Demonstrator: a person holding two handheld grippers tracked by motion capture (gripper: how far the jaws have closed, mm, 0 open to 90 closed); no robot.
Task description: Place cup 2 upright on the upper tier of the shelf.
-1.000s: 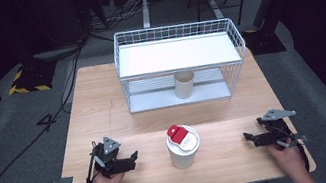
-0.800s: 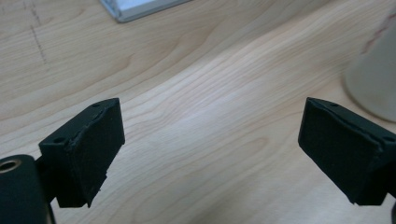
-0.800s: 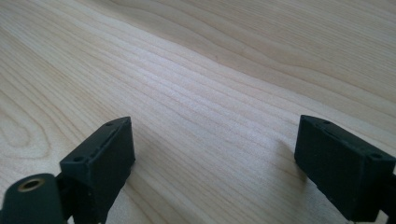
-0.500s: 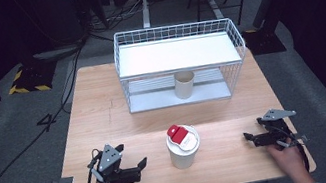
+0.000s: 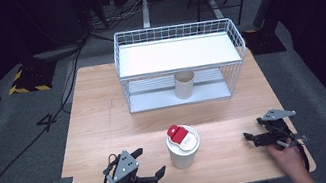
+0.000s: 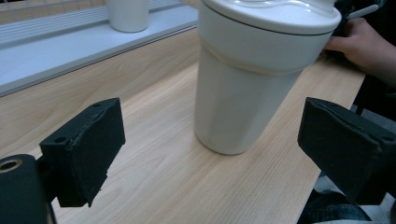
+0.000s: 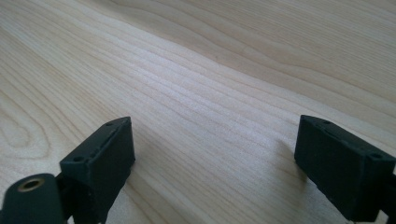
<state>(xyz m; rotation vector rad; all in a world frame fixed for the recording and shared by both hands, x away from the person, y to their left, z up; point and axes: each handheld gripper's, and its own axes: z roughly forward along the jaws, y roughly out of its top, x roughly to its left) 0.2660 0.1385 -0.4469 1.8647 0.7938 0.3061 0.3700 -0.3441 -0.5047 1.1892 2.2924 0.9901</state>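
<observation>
— So, where did you have things at that point?

— You had your left gripper (image 5: 152,173) low at the near edge of the table (image 5: 106,127), jaws spread wide and empty, aimed at the lidded cup (image 5: 184,146) just beside it. In the left gripper view that cup (image 6: 243,88) stood upright between the two pads (image 6: 86,144), a little ahead of them and untouched.

— Which step would you call that?

— The approach, I judged. The next move called for you to slide the open jaws level around the cup's lower wall, below the lid, then close without tipping it.

— And your other hand?

— Your right gripper (image 5: 255,137) rested at the near right, well apart from the cup, jaws open over bare wood, holding nothing.

— What did you count?

— Two grippers. Two cups: the lidded one with the red tab (image 5: 175,131) near you, and a plain cup (image 5: 184,85) farther off on the lower level of the wire rack (image 5: 173,33). One rack, one table.
</observation>
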